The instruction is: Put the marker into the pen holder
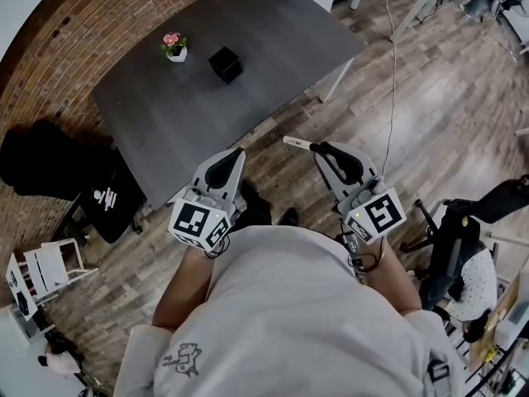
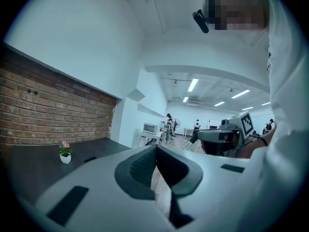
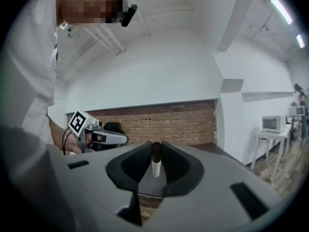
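The person (image 1: 281,288) wears a pale grey short-sleeved shirt (image 1: 314,337) with a small dark drawing (image 1: 188,359); the left gripper (image 1: 239,152) and right gripper (image 1: 319,149) are grey with black pads (image 1: 221,170) and marker cubes (image 1: 198,222)

1. The place looks like an open-plan office or lab workspace, not a home.
2. A long brick wall (image 2: 48,110) runs beside a plain grey table (image 1: 248,31), which stands on a wood-plank floor (image 1: 413,98).
3. Strip lights (image 2: 193,84) line a high white ceiling over a wide hall.
4. White desks (image 1: 411,11) stand further off, and a microwave (image 3: 273,123) sits on a white side table (image 3: 270,134).
5. Several people (image 2: 197,125) stand among equipment in the distance.
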Motion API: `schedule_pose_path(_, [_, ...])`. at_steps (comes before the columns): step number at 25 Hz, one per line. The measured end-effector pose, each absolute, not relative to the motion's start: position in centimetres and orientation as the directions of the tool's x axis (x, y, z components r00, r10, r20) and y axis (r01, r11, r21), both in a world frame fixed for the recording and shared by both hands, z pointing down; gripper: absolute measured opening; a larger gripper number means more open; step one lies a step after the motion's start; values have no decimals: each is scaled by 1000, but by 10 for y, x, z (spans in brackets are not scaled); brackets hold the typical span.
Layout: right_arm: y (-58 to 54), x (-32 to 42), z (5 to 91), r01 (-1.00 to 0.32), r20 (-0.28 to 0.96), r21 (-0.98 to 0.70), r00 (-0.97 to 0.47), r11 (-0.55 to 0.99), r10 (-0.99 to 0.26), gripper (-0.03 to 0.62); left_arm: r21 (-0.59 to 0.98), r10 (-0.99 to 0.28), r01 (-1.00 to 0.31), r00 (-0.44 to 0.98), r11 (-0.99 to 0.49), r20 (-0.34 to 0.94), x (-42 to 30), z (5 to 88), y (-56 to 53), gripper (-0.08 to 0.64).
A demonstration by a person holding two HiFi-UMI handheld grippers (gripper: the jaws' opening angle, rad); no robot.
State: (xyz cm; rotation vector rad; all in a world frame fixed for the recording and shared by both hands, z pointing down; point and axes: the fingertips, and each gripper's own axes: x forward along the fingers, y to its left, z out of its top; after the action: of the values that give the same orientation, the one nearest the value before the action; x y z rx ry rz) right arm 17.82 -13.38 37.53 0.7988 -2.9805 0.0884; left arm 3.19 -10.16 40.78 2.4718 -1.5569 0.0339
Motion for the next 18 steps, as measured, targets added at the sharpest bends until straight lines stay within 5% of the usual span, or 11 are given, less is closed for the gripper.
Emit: schedule_pose_path(18, [-248,-10,371,-424,124,-13,-899,906,-419,69,211,-893,-883,443,-419,78,-126,393,-194,11])
